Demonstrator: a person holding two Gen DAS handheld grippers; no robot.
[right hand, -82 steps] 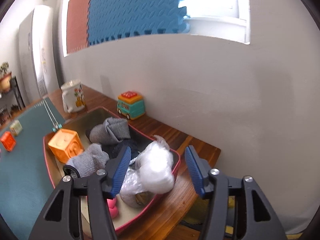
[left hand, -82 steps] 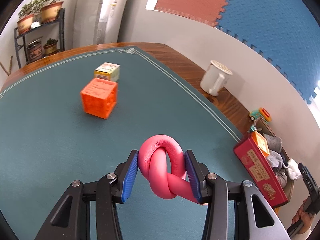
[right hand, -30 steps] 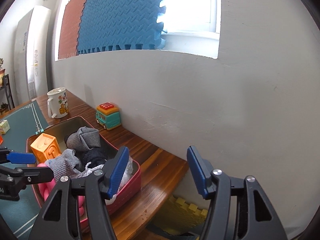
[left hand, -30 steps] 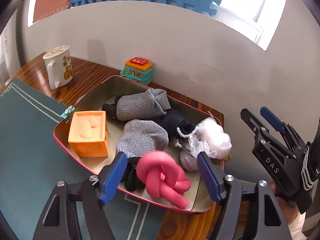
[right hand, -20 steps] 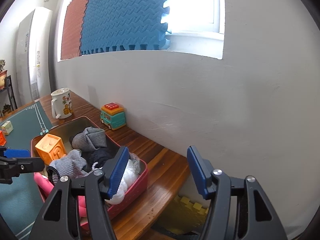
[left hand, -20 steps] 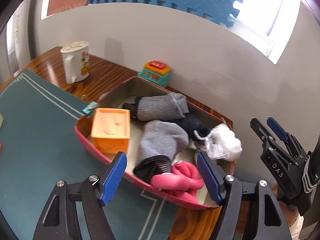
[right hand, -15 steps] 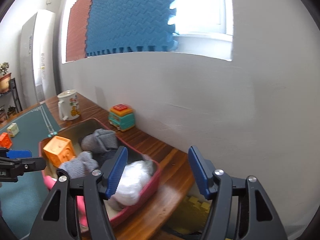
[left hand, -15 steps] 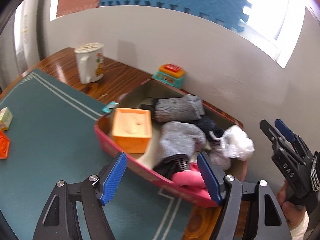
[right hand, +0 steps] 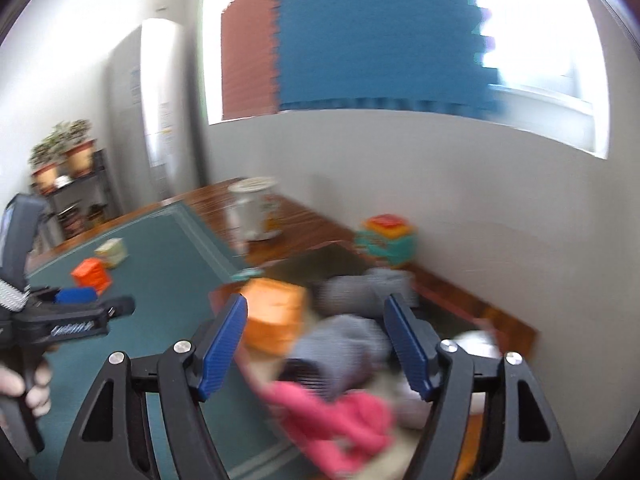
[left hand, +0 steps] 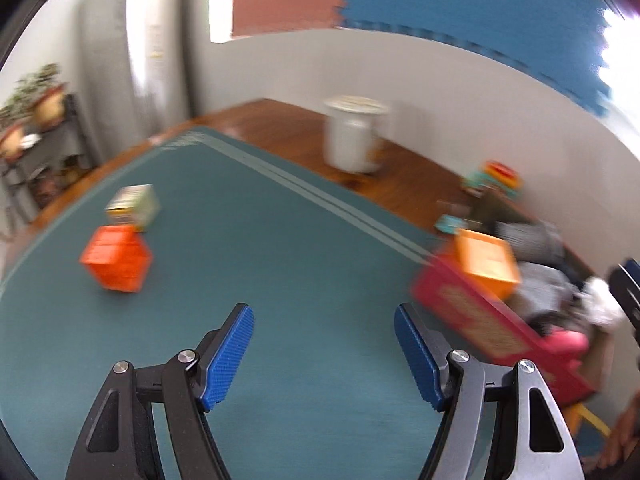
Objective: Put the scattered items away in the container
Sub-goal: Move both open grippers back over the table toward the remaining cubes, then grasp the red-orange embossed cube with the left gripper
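The red tin (left hand: 472, 320) sits at the table's right edge and holds an orange cube (left hand: 486, 260), grey socks (left hand: 536, 280), a white plastic wad (left hand: 604, 308) and the pink knot (left hand: 566, 340). In the right wrist view the tin's wall (right hand: 224, 294) holds the pink knot (right hand: 340, 412), the cube (right hand: 274, 312) and the socks (right hand: 352, 340). An orange block (left hand: 116, 258) and a pale box (left hand: 132, 202) lie on the green mat at far left. My left gripper (left hand: 324, 352) is open and empty over the mat. My right gripper (right hand: 316, 340) is open and empty above the tin.
A white mug (left hand: 352, 136) and a teal toy bus (left hand: 494, 178) stand on the wooden table edge by the wall. A shelf with potted plants (left hand: 28, 120) is at far left. Both views are motion-blurred.
My left gripper let go of the pink knot into the tin, then swung left away from it toward the mat. My right gripper turned left over the tin.
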